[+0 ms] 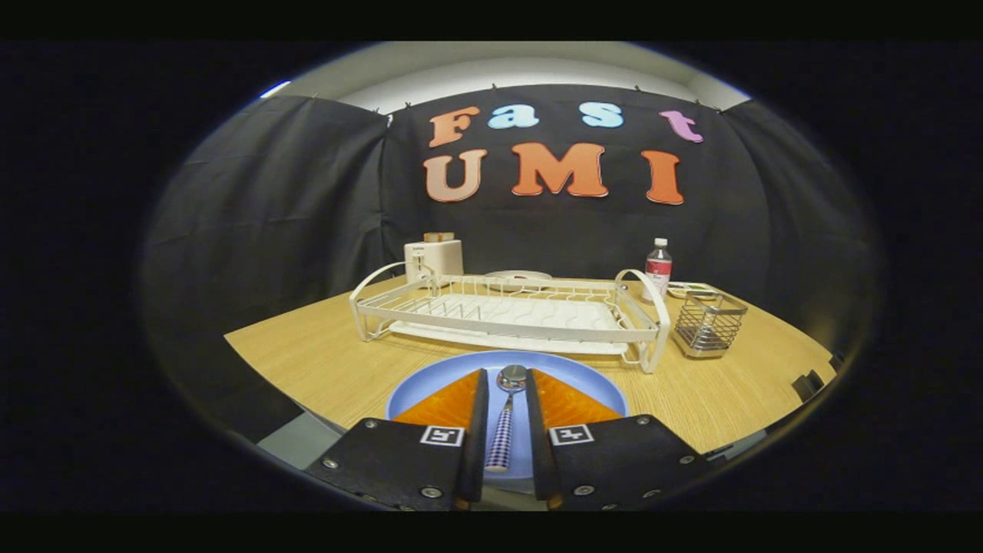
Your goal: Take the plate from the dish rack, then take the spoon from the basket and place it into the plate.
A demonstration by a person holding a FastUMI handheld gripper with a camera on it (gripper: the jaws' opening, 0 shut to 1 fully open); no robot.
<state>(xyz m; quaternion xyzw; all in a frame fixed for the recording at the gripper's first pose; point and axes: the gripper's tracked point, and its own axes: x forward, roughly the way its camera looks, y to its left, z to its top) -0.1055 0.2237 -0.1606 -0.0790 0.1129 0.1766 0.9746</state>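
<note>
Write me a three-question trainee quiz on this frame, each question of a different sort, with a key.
1. True or false: the spoon lies on the blue plate, between the fingers of the hand-held gripper.
2. Multiple choice: what stands just beside the dish rack, on the side where the bottle is? A) a kettle B) the wire basket C) a mug
3. Fill in: the white appliance beyond the rack's far corner is a ______.

Key
1. True. The fingers stand apart on either side of the spoon and do not press on it.
2. B
3. toaster
</note>
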